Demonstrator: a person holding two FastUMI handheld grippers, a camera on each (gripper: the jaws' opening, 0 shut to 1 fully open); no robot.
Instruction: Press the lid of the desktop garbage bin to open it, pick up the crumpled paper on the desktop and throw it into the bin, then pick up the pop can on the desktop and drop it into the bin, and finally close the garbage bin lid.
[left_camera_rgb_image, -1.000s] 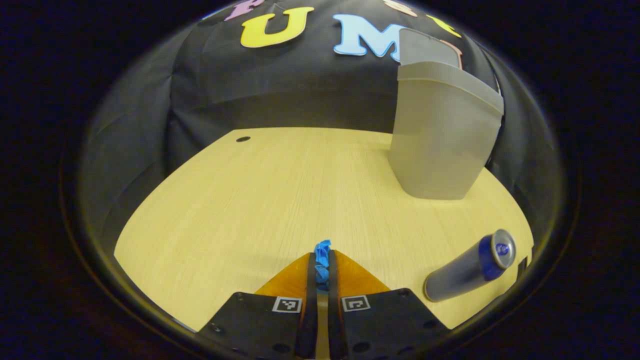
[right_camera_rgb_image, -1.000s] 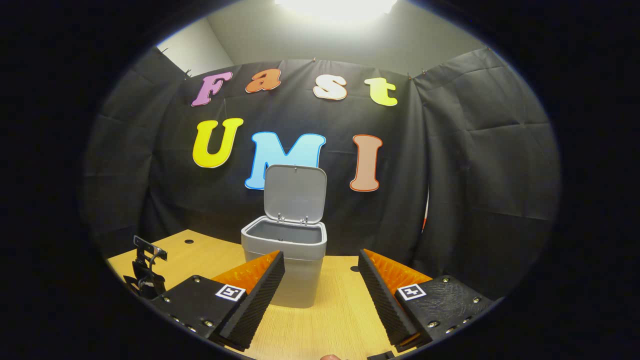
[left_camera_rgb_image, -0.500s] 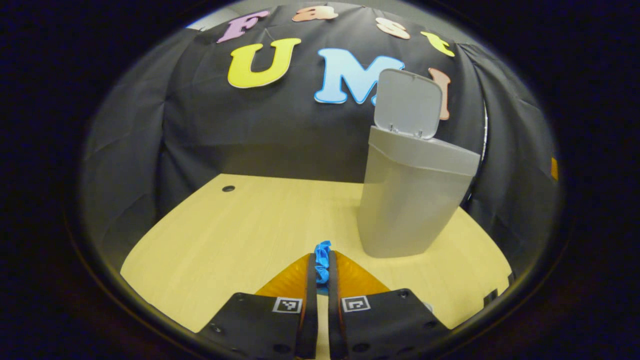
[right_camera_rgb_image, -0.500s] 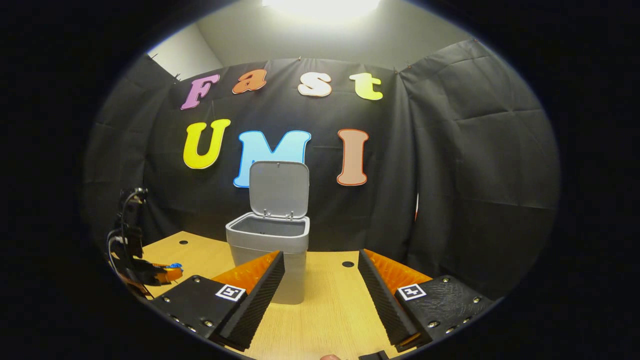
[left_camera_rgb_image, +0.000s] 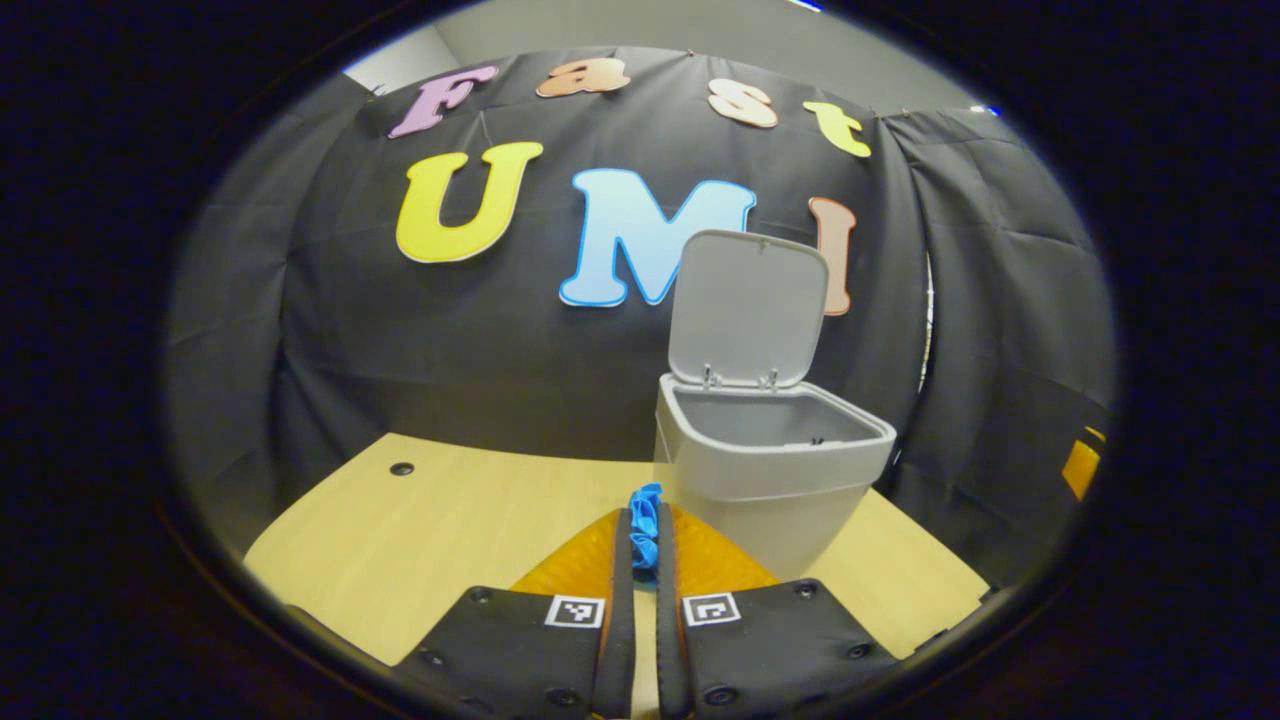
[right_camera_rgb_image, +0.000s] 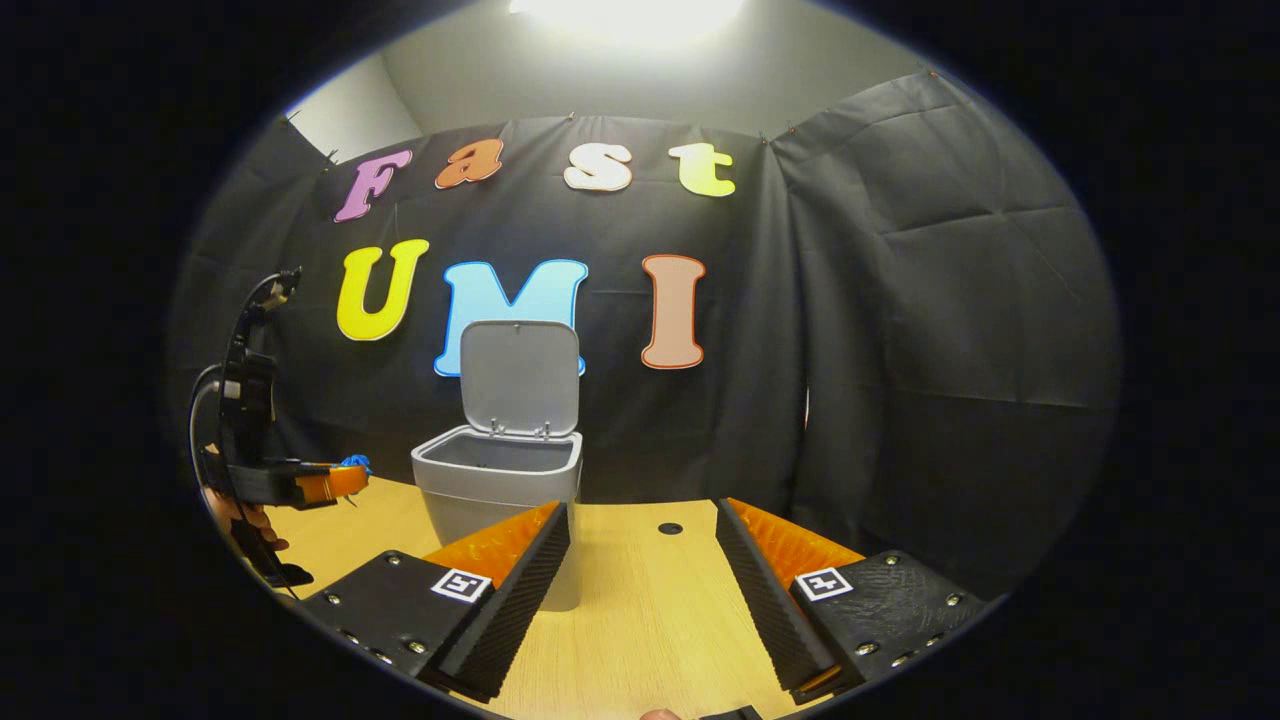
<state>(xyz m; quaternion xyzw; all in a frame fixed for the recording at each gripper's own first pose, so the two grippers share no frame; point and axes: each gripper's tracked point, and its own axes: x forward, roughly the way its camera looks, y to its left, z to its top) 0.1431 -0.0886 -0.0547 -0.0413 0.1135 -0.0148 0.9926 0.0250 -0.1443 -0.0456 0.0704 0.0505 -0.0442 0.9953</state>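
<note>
The left gripper (left_camera_rgb_image: 645, 535) has its two fingers drawn in narrow on a small wad of bright blue crumpled paper (left_camera_rgb_image: 645, 522), which is pinched between the tips and sticks up a little above them. In the left gripper view the wad sits just in front of the grey plastic desktop garbage bin (left_camera_rgb_image: 770, 480), level with the bin's upper wall and left of its open mouth, not over the opening. The bin's flat grey hinged lid (left_camera_rgb_image: 745, 308) stands raised, nearly upright, behind the opening. In the right gripper view the left gripper (right_camera_rgb_image: 345, 482) hangs in the air to the left of the bin (right_camera_rgb_image: 497, 490), near its rim height, with a speck of the blue paper (right_camera_rgb_image: 353, 462) at its tips and part of a hand (right_camera_rgb_image: 235, 520) below it. The right gripper (right_camera_rgb_image: 642, 560) holds its fingers spread wide with nothing between them, pointing past the right side of the bin. The bin stands on a pale wooden tabletop (left_camera_rgb_image: 470, 510) with a small dark round hole (left_camera_rgb_image: 402, 468) far to the left of it; black cloth hangs behind the bin, and a bright ceiling light glows above. The bin's inside bottom is hidden by its front wall, and its base is cut off by the fingers in both views.
</note>
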